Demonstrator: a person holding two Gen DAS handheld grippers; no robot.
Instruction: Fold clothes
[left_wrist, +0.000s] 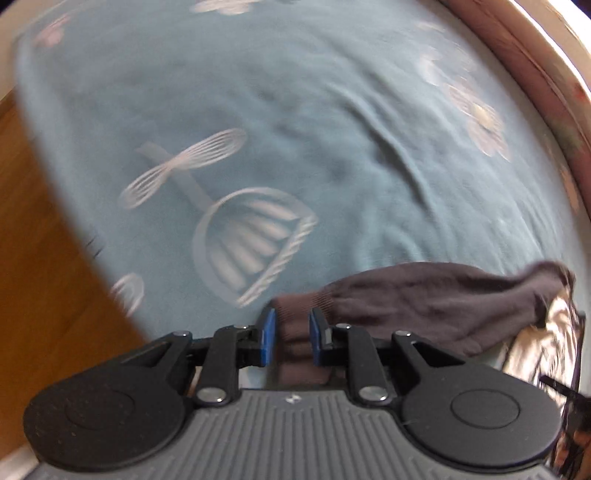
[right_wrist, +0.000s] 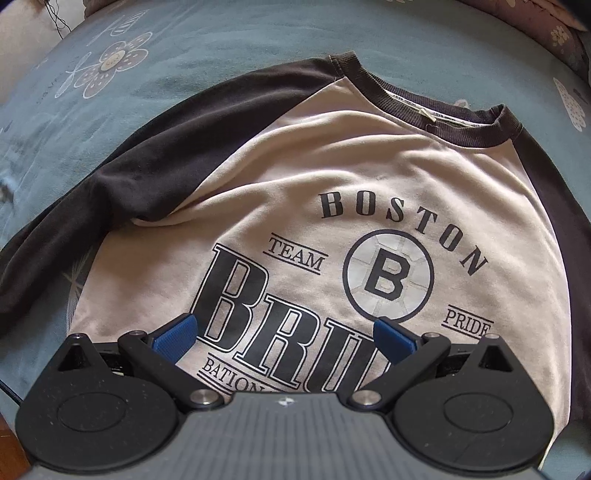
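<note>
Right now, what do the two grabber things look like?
Both look alike. The left gripper and the right gripper have blue ribbed pads on black jointed links with silver rivets, two round black discs, and a grey ridged body with a tiny white mark.

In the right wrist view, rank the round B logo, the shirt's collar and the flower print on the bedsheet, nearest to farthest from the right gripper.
1. B logo: on the shirt's chest, just beyond the right gripper, toward its right finger.
2. Collar: top of the shirt, upper right.
3. Flower print: on the sheet past the dark sleeve, far upper left.
</note>
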